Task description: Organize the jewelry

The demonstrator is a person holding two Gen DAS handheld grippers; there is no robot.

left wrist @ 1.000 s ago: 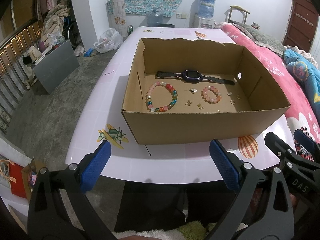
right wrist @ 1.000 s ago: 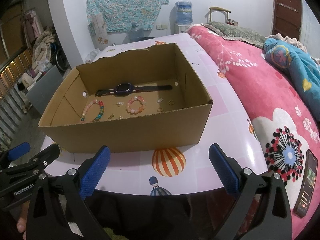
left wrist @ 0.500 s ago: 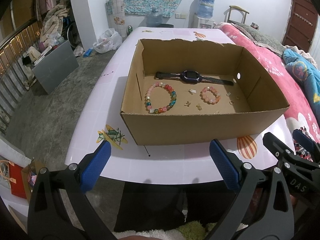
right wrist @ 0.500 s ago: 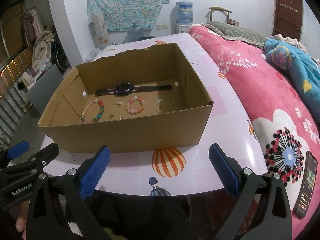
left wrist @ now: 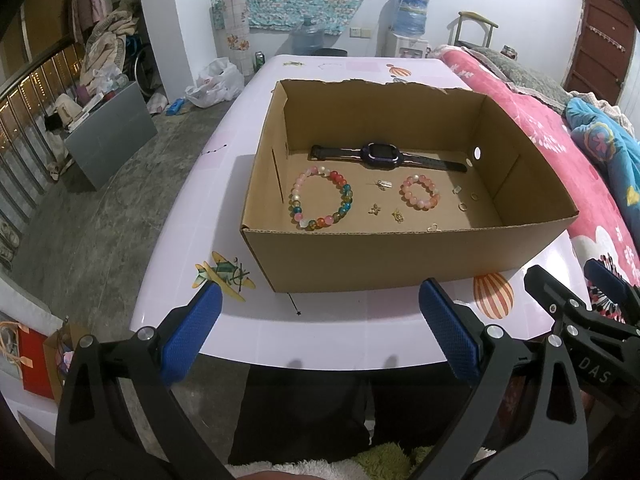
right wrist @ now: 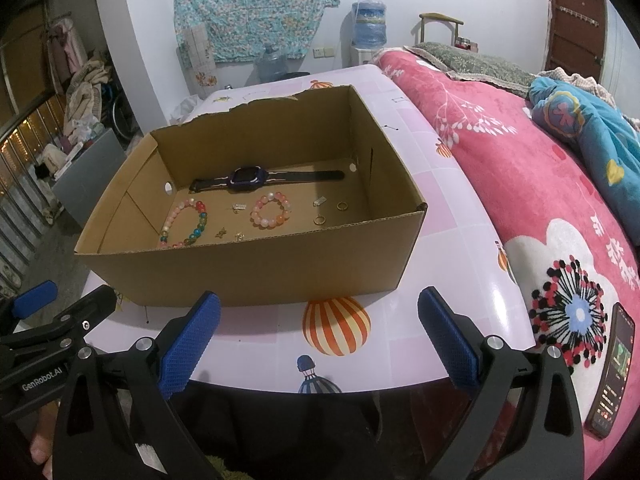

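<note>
Both grippers hovered at the near edge of the bench, short of the cardboard box, and neither held anything. The left gripper had its blue-padded fingers spread wide apart, with only bare bench between them. The right gripper was spread just as wide, a printed hot-air balloon on the bench lying in the gap ahead of it. The two tools sat side by side: the right gripper's black frame showed at the right edge of the left wrist view, and the left gripper's frame at the left edge of the right wrist view.

All the jewelry lay on the floor of the open box, straight ahead of both grippers and well beyond their fingertips. A dark watch stretched flat along the far wall. Nearer than it, ahead and left of the right gripper, lay a large multicoloured bead bracelet; a smaller pink bead bracelet lay apart from it to the right. Small gold charms were scattered between and in front of the bracelets, and small gold rings lay toward the box's right wall.

Right of the right gripper, a phone rested on the pink bed cover beside the bench.
</note>
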